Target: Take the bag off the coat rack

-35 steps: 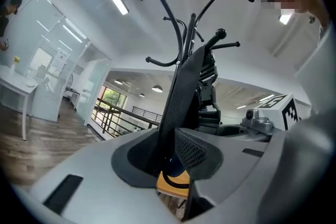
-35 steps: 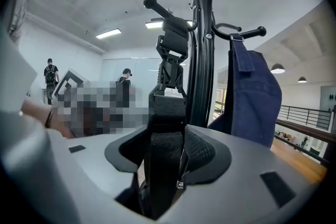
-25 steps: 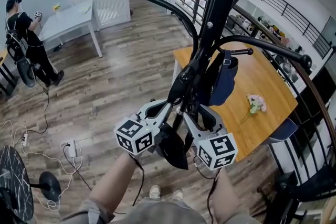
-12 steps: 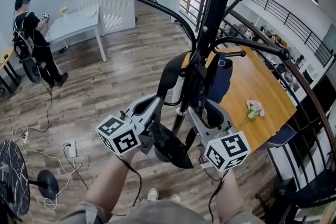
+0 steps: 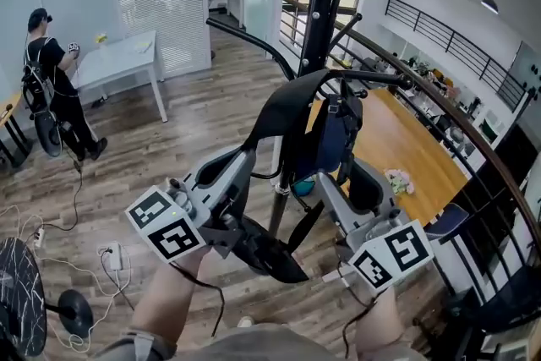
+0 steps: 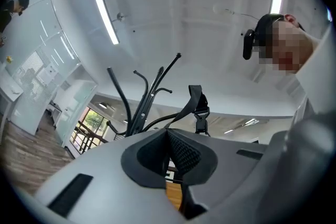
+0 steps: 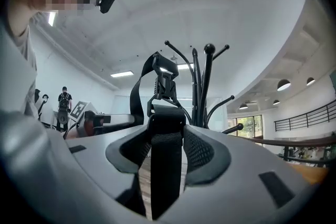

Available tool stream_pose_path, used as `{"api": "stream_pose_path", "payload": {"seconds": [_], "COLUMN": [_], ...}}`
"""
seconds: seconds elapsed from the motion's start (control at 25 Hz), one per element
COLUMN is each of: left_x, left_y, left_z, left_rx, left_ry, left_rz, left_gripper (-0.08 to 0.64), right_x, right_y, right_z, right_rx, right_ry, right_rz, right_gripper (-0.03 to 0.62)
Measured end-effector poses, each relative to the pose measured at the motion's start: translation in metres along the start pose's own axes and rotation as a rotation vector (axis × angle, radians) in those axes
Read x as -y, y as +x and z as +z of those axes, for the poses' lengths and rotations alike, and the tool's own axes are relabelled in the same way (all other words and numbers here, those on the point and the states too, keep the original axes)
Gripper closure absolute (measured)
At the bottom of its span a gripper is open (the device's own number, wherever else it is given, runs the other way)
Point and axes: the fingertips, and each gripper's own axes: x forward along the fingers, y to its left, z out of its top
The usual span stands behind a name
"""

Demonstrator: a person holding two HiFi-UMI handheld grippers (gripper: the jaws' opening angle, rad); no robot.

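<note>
The bag (image 5: 331, 141) hangs mid-frame, and its strap (image 5: 283, 107) appears looped over a coat rack (image 5: 318, 4) arm. The left gripper (image 6: 169, 136) is pinched tight on the strap. The right gripper (image 7: 167, 128) clamps the strap's wide webbing. The lift-off is not yet done.

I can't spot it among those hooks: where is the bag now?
In the head view the blue bag hangs at centre, right of the coat rack pole, its black strap clamped in the right gripper.

Wood plank floor (image 5: 194, 131) has the black coat rack (image 5: 319, 4) dead center, orange-topped table (image 5: 406, 148) with flowers (image 5: 397, 179) at 3 o'clock, white table (image 5: 118, 55) at 10.
</note>
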Motion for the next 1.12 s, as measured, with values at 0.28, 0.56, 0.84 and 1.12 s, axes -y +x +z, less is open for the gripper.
{"api": "stream_pose_path", "payload": {"seconds": [0.28,0.56,0.84,1.12], "left_x": [0.047,0.103,0.171,0.225], "left_y": [0.024,0.064,0.105,0.134], "left_z": [-0.008,-0.051,-0.112,-0.171], "left_rx": [-0.056,-0.135,-0.241,-0.328], "left_ry": [-0.010,-0.095,-0.146,-0.247], "left_rz": [-0.129,-0.307,-0.512,-0.669], "left_gripper": [0.545,0.545,0.545,0.545], "right_x": [0.007,0.037,0.067,0.086], "right_y": [-0.053,-0.126,-0.217,-0.304], "right_z": [0.022,0.037,0.032,0.016], "right_rx": [0.030,0.020,-0.037,-0.108], "right_ry": [-0.042,-0.084,-0.103,-0.097], "right_rz": [-0.082,-0.257,-0.500,-0.726], "right_gripper": [0.387,0.387,0.387,0.387]}}
